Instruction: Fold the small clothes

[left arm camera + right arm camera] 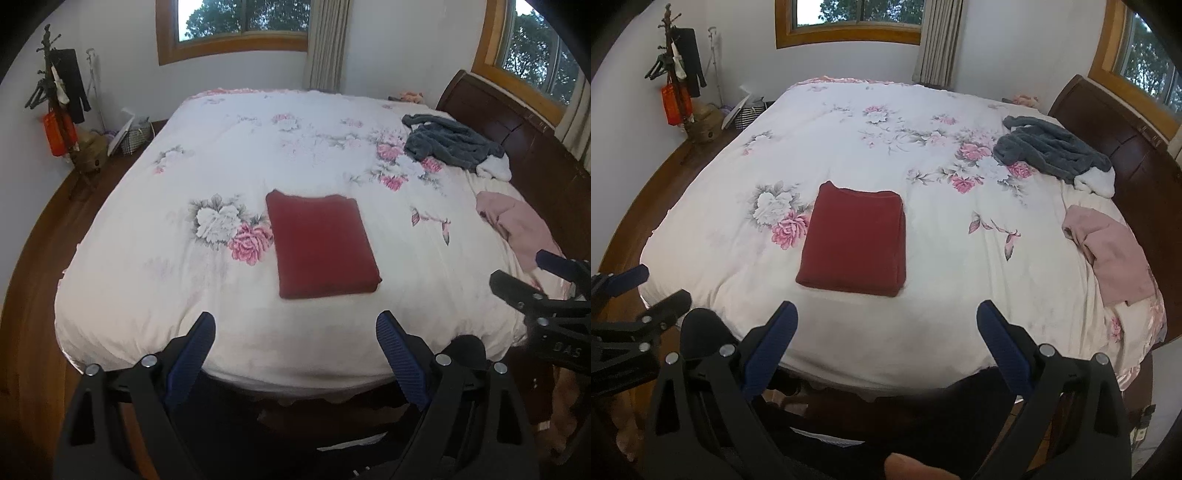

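The red garment [321, 245] lies folded, a neat rectangle mid-bed on the floral quilt [258, 155]. Both the left gripper [295, 343] and right gripper [886, 332] hover at the near edge, fingers wide and empty. Next up, likely the pink garment [1108, 254] right of the red: spread it flat first.

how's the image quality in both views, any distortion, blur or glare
Left wrist view: strong fisheye bend, floor curving round the bed, dark corner vignette, soft dim daylight, red cloth slightly soft, no glare. Right wrist view: same bend and vignette, windows bright but not blown out, cloth a little sharper.
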Motion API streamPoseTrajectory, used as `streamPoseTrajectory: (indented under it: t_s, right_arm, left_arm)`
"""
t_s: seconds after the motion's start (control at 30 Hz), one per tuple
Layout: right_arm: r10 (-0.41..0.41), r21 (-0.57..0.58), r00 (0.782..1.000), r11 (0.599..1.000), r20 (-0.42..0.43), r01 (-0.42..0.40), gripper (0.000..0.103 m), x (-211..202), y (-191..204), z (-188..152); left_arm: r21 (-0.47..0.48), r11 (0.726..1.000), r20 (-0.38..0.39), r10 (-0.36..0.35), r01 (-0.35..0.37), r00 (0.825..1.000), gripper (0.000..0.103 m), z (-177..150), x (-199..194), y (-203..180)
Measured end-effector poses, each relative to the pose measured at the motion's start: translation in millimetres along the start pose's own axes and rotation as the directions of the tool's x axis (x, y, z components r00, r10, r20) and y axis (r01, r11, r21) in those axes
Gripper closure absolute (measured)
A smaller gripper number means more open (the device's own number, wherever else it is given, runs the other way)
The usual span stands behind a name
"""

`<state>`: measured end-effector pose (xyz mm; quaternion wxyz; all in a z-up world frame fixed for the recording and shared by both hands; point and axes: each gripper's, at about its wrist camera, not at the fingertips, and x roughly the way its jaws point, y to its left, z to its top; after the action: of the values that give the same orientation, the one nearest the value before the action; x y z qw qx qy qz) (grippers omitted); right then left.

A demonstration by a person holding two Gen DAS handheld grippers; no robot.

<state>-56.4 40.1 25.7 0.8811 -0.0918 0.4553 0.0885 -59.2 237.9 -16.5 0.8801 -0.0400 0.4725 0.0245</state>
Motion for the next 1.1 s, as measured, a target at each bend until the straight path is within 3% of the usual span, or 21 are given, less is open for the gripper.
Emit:
streamPoseTrajectory:
  t_s: [1.1]
  right_arm:
    - [0.038,-0.022,0.999,0.999,-0.028,-0.039,0.006,13.2,14.8,-3.2]
  left_arm:
    - [0.007,1.000,-0.027,0.023,-0.023,0.999,0.014,-4.2,10.3,-5.6]
